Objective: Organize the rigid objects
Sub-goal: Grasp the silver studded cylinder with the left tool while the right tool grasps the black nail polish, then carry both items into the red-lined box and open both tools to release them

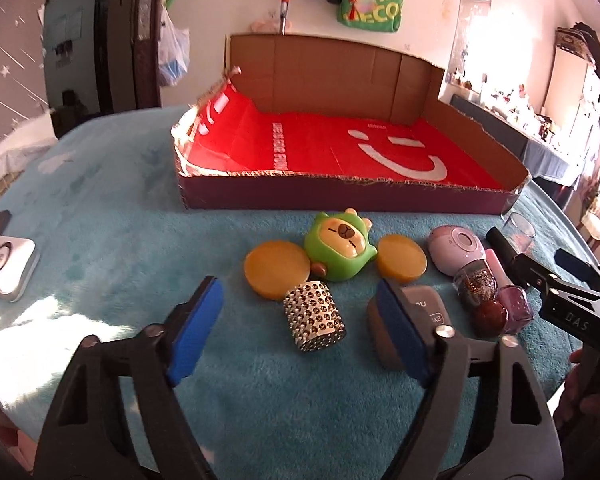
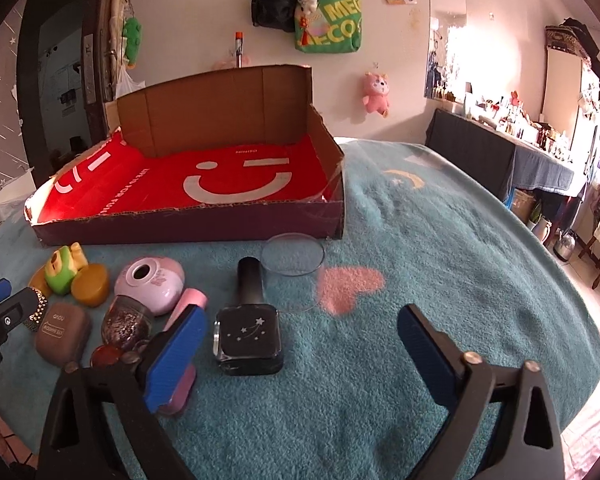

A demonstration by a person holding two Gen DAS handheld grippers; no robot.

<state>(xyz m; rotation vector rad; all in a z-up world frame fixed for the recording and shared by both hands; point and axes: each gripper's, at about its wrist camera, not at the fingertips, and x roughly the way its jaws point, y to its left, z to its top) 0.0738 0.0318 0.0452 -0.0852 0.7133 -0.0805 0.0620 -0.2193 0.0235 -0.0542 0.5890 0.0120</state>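
Note:
Small rigid objects lie on a teal blanket in front of a cardboard tray (image 1: pixel 340 198) lined in red. My left gripper (image 1: pixel 300 328) is open, its jaws either side of a studded silver cylinder (image 1: pixel 315 317), a brown case (image 1: pixel 418 320) by its right pad. Beyond are two amber discs (image 1: pixel 276 270), a green capybara toy (image 1: pixel 340 249), a pink oval device (image 1: pixel 456 249) and glittery bottles (image 1: pixel 476 284). My right gripper (image 2: pixel 302 354) is open over the blanket, a black starred bottle (image 2: pixel 249 330) just inside its left pad. The tray (image 2: pixel 188 224) holds nothing.
A clear glass (image 2: pixel 293 266) stands by the tray's right corner. A white device (image 1: pixel 6 268) lies at the blanket's left edge. A dark-clothed side table (image 2: pixel 500 160) with many small items stands at the right. Bags hang on the back wall.

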